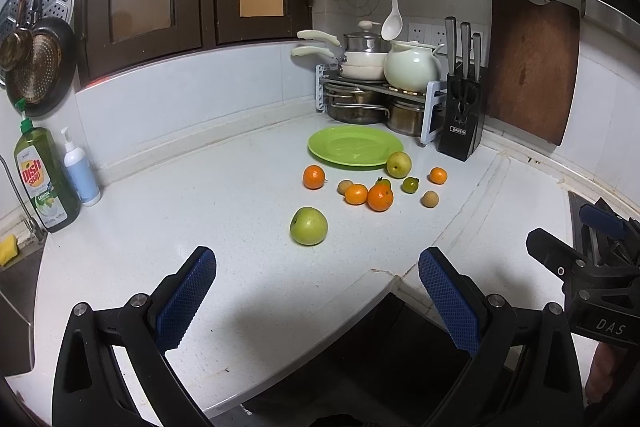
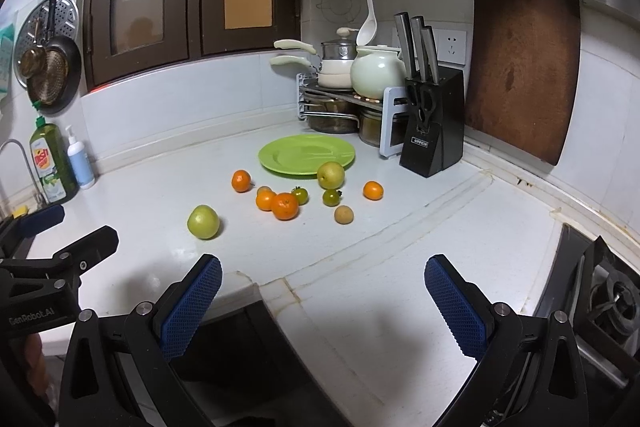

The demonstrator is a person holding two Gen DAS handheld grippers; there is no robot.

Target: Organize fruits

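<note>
An empty green plate [image 1: 352, 147] [image 2: 306, 155] lies on the white counter near the back corner. In front of it lie loose fruits: a green apple [image 1: 308, 226] [image 2: 203, 221] nearest me, a yellow pear [image 1: 399, 164] [image 2: 331, 175] at the plate's rim, several oranges [image 1: 380, 197] [image 2: 285, 206], small green tomatoes [image 1: 410, 184] [image 2: 331, 197] and brown longans [image 1: 429, 199] [image 2: 343, 214]. My left gripper [image 1: 316, 259] is open and empty, short of the apple. My right gripper [image 2: 323, 269] is open and empty, over the counter's front edge.
A pot rack [image 1: 372, 83] and a black knife block [image 1: 462, 115] stand behind the plate. A wooden cutting board [image 1: 532, 63] leans on the right wall. Dish soap [image 1: 44, 179] and a pump bottle [image 1: 80, 171] stand at the left by the sink. A stove [image 2: 600, 291] is at the right.
</note>
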